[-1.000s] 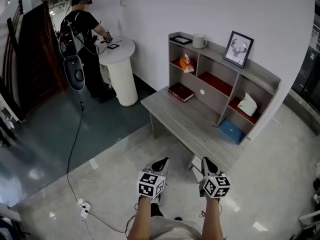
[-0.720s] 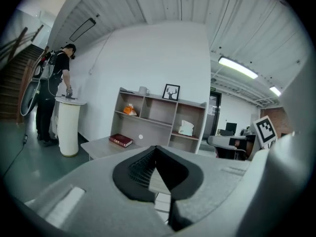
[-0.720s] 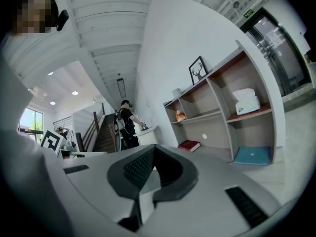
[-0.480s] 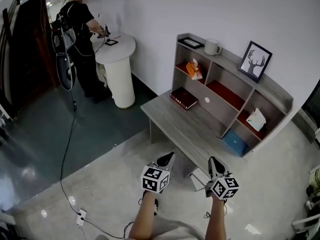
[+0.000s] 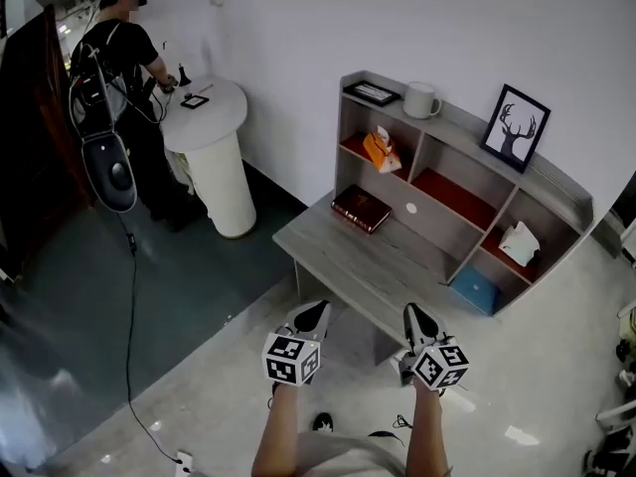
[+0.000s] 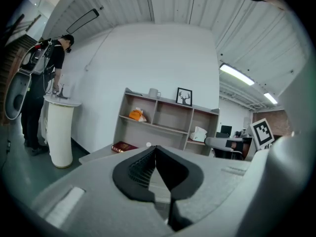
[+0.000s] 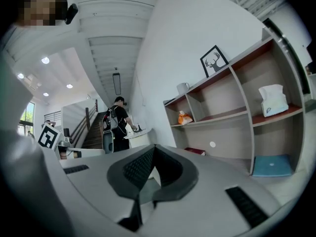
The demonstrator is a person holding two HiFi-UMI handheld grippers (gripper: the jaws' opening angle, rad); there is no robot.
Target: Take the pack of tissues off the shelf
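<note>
The white pack of tissues [image 5: 520, 243] stands in the right-hand compartment of the grey shelf unit [image 5: 463, 135] on the desk [image 5: 338, 254]; it also shows in the left gripper view [image 6: 198, 134] and the right gripper view [image 7: 273, 101]. My left gripper [image 5: 311, 318] and right gripper [image 5: 415, 320] hang side by side in front of the desk's near edge, well short of the shelf. Both are shut with nothing between the jaws.
The shelf also holds an orange packet [image 5: 381, 150], a mug [image 5: 421, 99], a deer picture [image 5: 515, 122] and a small frame [image 5: 372, 91]. A dark red book [image 5: 360, 208] and a blue book [image 5: 477, 291] lie on the desk. A person [image 5: 117, 63] stands at a white round pedestal [image 5: 213, 157], far left.
The view has shifted: the desk and shelf sit a little closer and more centred. Both grippers stay shut, side by side in front of the desk.
</note>
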